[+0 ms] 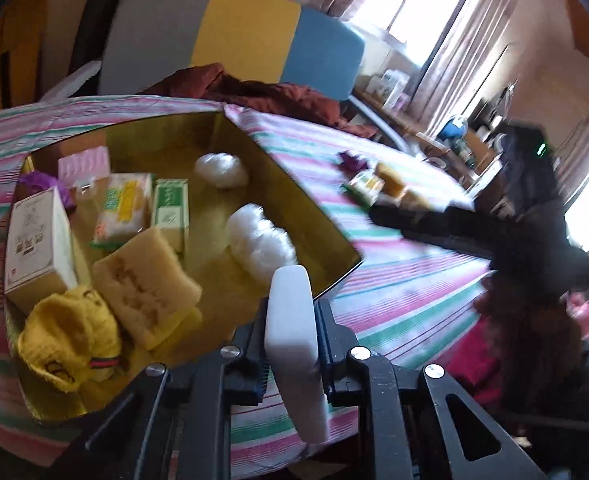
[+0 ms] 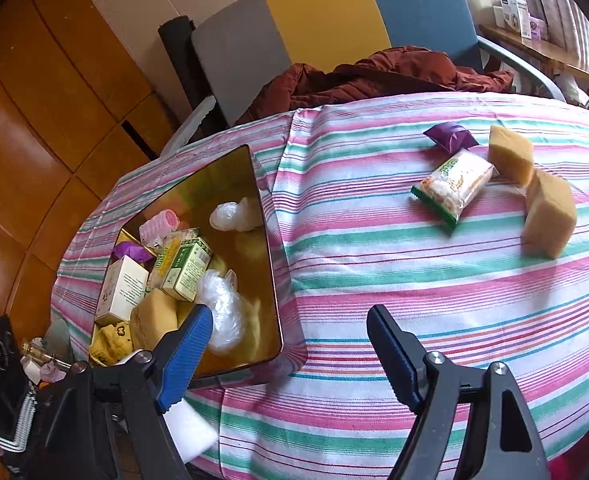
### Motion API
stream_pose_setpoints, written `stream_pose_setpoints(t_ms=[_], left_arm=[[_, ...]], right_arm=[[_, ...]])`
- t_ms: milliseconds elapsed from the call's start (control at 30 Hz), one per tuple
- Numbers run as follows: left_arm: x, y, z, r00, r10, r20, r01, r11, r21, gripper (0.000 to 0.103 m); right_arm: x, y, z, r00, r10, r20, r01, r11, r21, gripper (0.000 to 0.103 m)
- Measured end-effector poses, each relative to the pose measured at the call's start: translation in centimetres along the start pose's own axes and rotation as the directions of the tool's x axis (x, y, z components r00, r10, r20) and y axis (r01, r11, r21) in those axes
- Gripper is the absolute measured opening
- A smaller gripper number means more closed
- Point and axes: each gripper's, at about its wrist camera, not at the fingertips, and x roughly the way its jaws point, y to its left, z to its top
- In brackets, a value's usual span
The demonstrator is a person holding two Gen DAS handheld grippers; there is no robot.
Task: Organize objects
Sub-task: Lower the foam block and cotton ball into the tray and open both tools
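Two near, downward-tilted wrist views over the striped table [image 2: 374, 264], both sharing the gold tray [image 1: 314, 216].

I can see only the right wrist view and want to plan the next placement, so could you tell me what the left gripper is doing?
Observer: The left gripper is shut on a white foam block, held on edge between its pads.
Operator: Thank you. Where is that relative to the gold tin?
Observer: In the left wrist view the block's top end overlaps the near corner of the gold tin; I cannot tell whether it is over the inside.
Operator: Is there room near that corner?
Observer: Yes, bare floor shows between the white plastic wad and the tan sponge.
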Motion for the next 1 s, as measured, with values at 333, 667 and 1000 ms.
stream_pose_setpoints(t_ms=[333, 667, 1000], left_arm=[[-0.8, 3.2, 6.5, 0.988, 0.074, 0.136, -0.054, 0.988, -0.144, 0.069], [0.3, 3.0, 5.5, 0.989, 0.107, 0.104, -0.091, 0.985, -0.144, 0.073], [1.9, -0.1, 2.8, 0.983, 0.173, 0.065, -0.171, 0.985, -0.037, 0.076]], right_arm=[[-0.5, -0.6, -0.4, 1.000, -0.019, -0.003, 0.019, 1.000, 0.010, 0.081], [0.1, -1.0, -0.6, 0.999, -0.028, -0.022, 0.028, 0.999, 0.015, 0.081], [0.5, -2.3, -1.1, 0.997, -0.062, -0.045, 0.063, 0.998, 0.021, 0.081]])
